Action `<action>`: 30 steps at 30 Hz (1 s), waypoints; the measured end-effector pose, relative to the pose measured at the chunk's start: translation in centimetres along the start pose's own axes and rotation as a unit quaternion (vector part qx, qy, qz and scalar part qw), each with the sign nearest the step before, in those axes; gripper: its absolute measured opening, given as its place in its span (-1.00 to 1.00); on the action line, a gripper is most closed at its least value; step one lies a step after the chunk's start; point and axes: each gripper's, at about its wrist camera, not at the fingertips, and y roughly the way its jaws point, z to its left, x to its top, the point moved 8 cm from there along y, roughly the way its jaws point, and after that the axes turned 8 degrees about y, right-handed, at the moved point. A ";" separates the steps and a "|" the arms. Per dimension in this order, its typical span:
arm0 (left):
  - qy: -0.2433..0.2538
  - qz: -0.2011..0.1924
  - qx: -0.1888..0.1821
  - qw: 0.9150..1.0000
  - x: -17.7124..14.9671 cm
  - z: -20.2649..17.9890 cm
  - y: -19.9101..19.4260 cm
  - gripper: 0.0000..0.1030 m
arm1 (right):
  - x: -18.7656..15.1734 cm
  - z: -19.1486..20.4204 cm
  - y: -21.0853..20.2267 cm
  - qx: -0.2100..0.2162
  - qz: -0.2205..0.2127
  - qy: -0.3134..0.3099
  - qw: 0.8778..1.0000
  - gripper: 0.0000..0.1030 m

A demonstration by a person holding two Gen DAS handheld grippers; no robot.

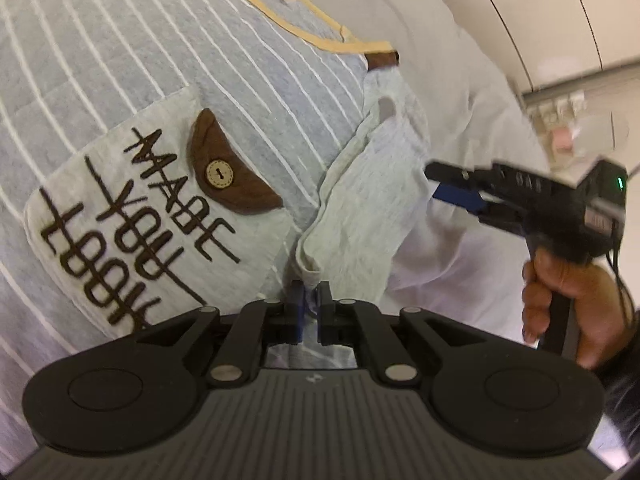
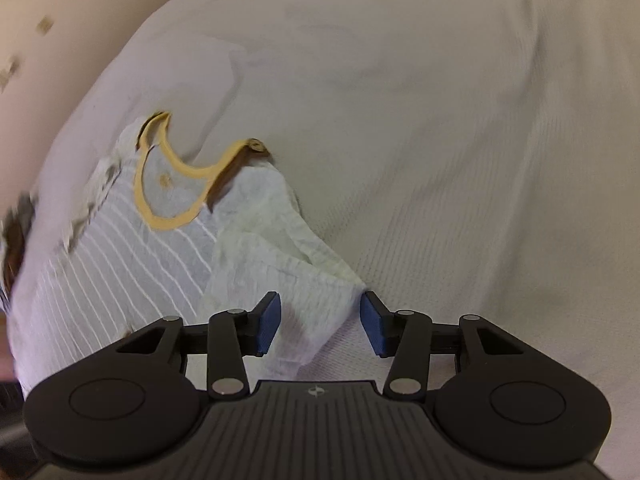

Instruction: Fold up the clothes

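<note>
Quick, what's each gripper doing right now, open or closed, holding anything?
Left gripper: jaws closed on the hem of the shirt sleeve.
Right gripper: jaws open, holding nothing, with the sleeve edge lying between them.

I get soft, even indoor light in both views, with no hard shadows and no glare. The left wrist view is fairly sharp on the striped shirt (image 1: 200, 80) nearby, but the right tongs (image 1: 452, 184) and the hand (image 1: 568, 300) holding them smear with motion blur, and the far right background is washed out and unfocused. The right wrist view is softer overall; the shirt's far left edge streaks badly. Both pictures bend strongly at the edges, with dark corners from the fisheye lens.
</note>
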 end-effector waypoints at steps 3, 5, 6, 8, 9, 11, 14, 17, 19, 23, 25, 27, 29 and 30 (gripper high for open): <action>0.029 0.010 0.008 0.999 0.1 0.0 0.1 -0.97 | 0.7 -1.0 0.1 -0.046 -0.032 -0.001 0.998 -0.28; 0.049 0.012 0.013 0.999 0.2 0.0 -0.5 -0.93 | 0.9 -1.2 -0.7 -0.089 -0.054 -0.024 0.994 -0.26; 0.057 0.012 0.015 0.998 0.2 0.0 -0.9 -0.93 | 0.8 -1.0 -1.4 -0.100 -0.066 -0.032 0.992 -0.25; 0.076 0.010 0.018 0.997 0.2 0.2 -2.1 -0.83 | 0.4 -0.2 -3.0 -0.100 -0.089 -0.038 0.990 -0.25; 0.088 0.009 0.020 0.996 0.2 0.2 -2.8 -0.80 | -0.2 0.6 -3.8 -0.088 -0.099 -0.037 0.990 -0.25; 0.115 0.005 0.030 0.993 0.3 0.5 -4.3 -0.75 | -2.1 2.6 -4.5 -0.052 -0.098 -0.035 0.993 -0.25; 0.139 0.000 0.053 0.989 0.4 1.6 -6.7 -0.75 | -6.4 5.9 -3.3 -0.004 -0.063 -0.041 0.997 -0.26; 0.148 -0.004 0.081 0.986 0.3 3.2 -9.2 -0.75 | -11.0 8.1 -0.6 0.009 -0.014 -0.049 0.999 -0.25; 0.156 -0.007 0.103 0.982 0.1 4.4 -11.1 -0.75 | -13.0 9.1 -0.2 0.005 -0.002 -0.057 0.998 -0.24; 0.178 -0.009 0.149 0.973 -1.0 7.1 -15.2 -0.75 | -16.1 10.7 -1.4 -0.015 -0.008 -0.078 0.997 -0.21; 0.186 -0.006 0.164 0.969 -1.9 8.3 -17.2 -0.75 | -17.7 11.5 -2.0 -0.025 -0.011 -0.088 0.996 -0.20; 0.195 -0.001 0.180 0.964 -3.1 9.5 -19.4 -0.72 | -19.2 12.3 -2.7 -0.035 -0.013 -0.098 0.994 -0.15; 0.211 0.005 0.192 0.959 -4.3 10.6 -21.4 -0.64 | -20.3 13.4 -3.9 -0.041 -0.013 -0.103 0.994 -0.13; 0.219 0.008 0.197 0.956 -4.8 11.2 -22.4 -0.63 | -21.0 13.8 -4.4 -0.043 -0.013 -0.103 0.994 -0.12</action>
